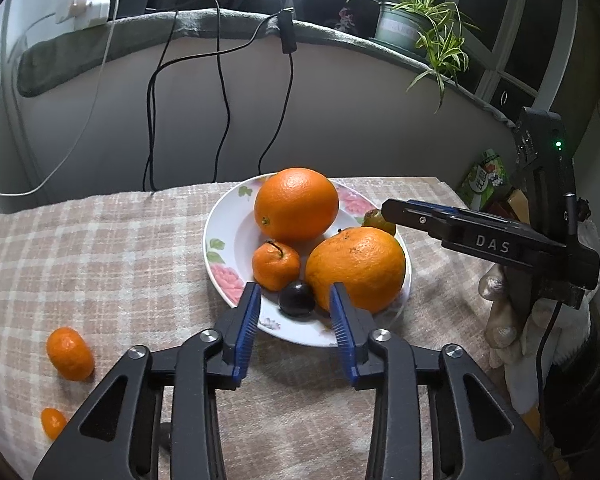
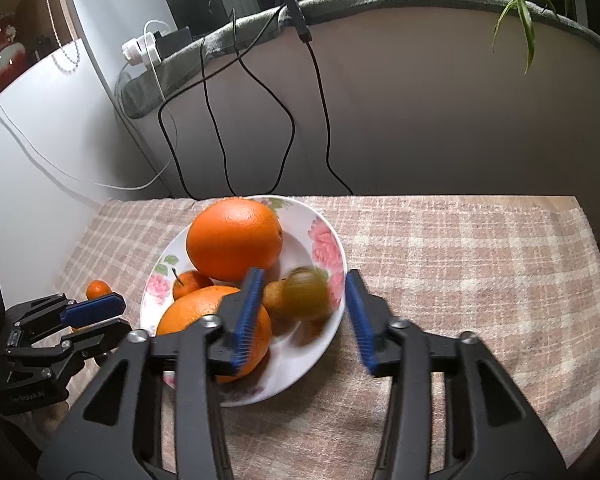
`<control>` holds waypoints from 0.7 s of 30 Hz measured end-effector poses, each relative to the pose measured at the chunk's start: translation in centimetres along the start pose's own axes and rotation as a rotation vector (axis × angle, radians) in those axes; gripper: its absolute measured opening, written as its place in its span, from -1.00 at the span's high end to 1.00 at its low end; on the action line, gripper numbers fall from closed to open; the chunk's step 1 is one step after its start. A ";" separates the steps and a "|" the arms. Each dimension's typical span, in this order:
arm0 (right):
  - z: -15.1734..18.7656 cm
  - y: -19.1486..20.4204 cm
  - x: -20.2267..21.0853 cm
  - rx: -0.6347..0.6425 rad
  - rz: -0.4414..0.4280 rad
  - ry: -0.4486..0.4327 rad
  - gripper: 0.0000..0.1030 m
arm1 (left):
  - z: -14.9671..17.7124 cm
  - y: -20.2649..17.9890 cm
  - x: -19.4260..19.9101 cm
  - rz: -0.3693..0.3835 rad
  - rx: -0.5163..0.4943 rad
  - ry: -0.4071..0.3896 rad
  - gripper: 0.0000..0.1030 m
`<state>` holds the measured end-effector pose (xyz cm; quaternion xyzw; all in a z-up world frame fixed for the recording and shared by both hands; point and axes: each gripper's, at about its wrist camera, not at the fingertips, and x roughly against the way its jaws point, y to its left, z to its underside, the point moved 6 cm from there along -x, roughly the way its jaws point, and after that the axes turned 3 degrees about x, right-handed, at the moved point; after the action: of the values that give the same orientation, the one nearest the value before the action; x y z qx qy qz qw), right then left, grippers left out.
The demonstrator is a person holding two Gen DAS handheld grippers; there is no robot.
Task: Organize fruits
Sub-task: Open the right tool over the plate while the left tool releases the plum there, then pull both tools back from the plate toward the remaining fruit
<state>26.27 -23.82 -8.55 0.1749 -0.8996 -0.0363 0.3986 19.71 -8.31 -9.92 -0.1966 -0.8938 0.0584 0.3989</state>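
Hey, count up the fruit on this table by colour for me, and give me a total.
Orange: 5, the two big oranges and a small mandarin in the plate, plus two small ones on the cloth.
Dark purple-black: 1, a plum.
Green-brown: 2, blurred fruits.
Total: 8

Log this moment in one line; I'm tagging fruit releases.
left gripper: open over dark plum | right gripper: open, blurred greenish fruit between fingers | plate: two oranges, mandarin | cloth: two small citrus

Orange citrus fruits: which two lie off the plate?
The two small oval ones on the checked cloth; the others sit in the floral plate.
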 end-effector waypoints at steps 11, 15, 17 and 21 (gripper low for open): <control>-0.4 0.2 1.1 0.005 0.006 -0.028 -0.24 | -0.1 -0.1 0.5 -0.007 0.001 -0.015 -0.13; -0.5 0.3 1.5 0.005 0.006 -0.043 -0.46 | -0.2 -0.2 0.8 -0.017 -0.003 -0.028 -0.36; -0.5 0.4 1.6 0.007 -0.001 -0.044 -0.46 | -0.3 -0.2 1.1 -0.024 -0.004 -0.036 -0.36; -0.5 1.0 2.0 0.015 -0.001 -0.044 -0.46 | -0.2 -0.2 1.4 -0.037 -0.006 -0.040 -0.40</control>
<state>25.14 -23.57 -6.64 0.1775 -0.9083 -0.0339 0.3774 18.95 -7.98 -8.79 -0.1800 -0.9053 0.0520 0.3813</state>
